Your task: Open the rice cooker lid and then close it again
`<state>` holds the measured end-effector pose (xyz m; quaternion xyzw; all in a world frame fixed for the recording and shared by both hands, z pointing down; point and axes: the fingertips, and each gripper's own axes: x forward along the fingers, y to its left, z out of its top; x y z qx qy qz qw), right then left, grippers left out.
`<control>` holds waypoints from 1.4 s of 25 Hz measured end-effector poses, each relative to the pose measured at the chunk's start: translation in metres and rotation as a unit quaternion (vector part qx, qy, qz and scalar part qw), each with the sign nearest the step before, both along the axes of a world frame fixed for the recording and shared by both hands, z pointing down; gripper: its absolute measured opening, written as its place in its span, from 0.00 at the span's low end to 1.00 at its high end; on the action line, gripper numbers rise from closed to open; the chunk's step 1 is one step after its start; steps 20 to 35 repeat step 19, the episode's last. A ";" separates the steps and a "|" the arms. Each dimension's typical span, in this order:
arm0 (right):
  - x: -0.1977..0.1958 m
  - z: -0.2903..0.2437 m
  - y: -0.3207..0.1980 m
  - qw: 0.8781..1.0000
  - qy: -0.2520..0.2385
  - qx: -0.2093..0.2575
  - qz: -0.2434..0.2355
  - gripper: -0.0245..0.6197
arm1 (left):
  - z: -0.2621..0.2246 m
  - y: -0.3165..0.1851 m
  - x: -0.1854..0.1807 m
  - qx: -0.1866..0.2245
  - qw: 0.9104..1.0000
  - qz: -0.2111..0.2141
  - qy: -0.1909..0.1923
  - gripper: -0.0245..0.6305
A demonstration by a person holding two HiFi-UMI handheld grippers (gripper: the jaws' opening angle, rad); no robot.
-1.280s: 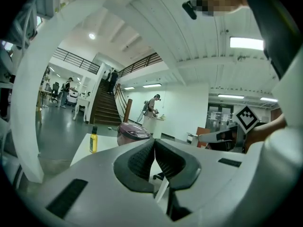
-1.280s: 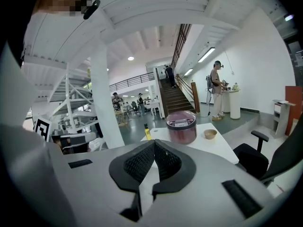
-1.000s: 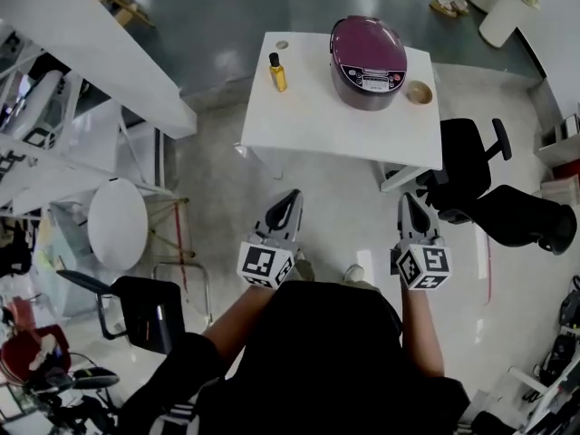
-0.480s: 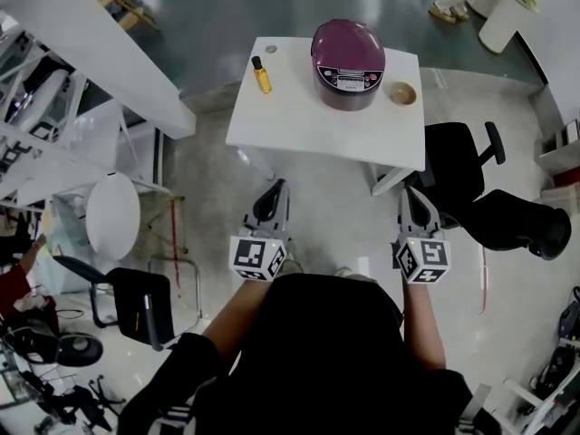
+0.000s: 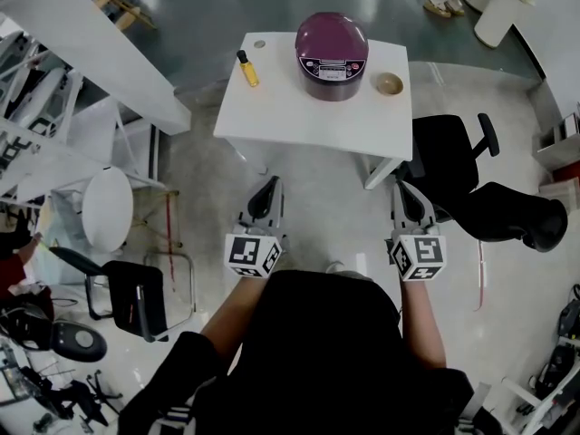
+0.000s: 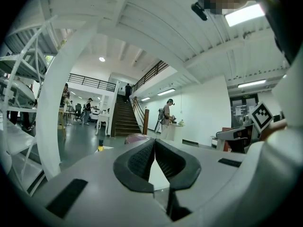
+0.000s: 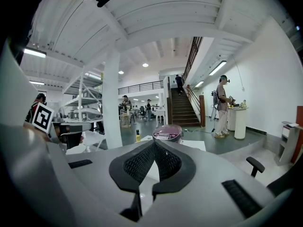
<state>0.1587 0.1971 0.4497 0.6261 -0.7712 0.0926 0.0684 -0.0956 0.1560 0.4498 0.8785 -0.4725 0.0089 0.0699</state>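
The purple rice cooker (image 5: 331, 43) stands at the far side of a white table (image 5: 299, 116) with its lid down. My left gripper (image 5: 269, 187) and right gripper (image 5: 401, 191) are both shut and empty, held side by side over the floor short of the table's near edge. The right gripper view looks past its closed jaws (image 7: 154, 143) at the cooker (image 7: 167, 133) straight ahead. In the left gripper view, only the cooker's top (image 6: 137, 137) shows above the closed jaws (image 6: 155, 141).
On the table a yellow bottle (image 5: 246, 69) lies left of the cooker and a small bowl (image 5: 390, 83) sits to its right. A black office chair (image 5: 446, 163) stands beside the table's right corner. White shelving (image 5: 54, 125) and another chair (image 5: 136, 297) fill the left.
The table and cooker have slid left and upward in the head view. Both grippers stay shut and level in front of me, the left one now a little further left.
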 end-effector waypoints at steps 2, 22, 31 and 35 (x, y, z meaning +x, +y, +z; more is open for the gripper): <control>0.003 -0.001 0.004 1.000 0.000 0.002 -0.002 0.04 | 0.000 0.006 0.002 0.003 1.000 -0.003 -0.001 0.04; 0.028 0.012 0.044 1.000 -0.001 -0.002 -0.011 0.04 | 0.014 0.058 0.021 -0.010 1.000 -0.012 -0.005 0.04; 0.028 0.012 0.044 1.000 -0.001 -0.002 -0.011 0.04 | 0.014 0.058 0.021 -0.010 1.000 -0.012 -0.005 0.04; 0.028 0.012 0.044 1.000 -0.001 -0.002 -0.011 0.04 | 0.014 0.058 0.021 -0.010 1.000 -0.012 -0.005 0.04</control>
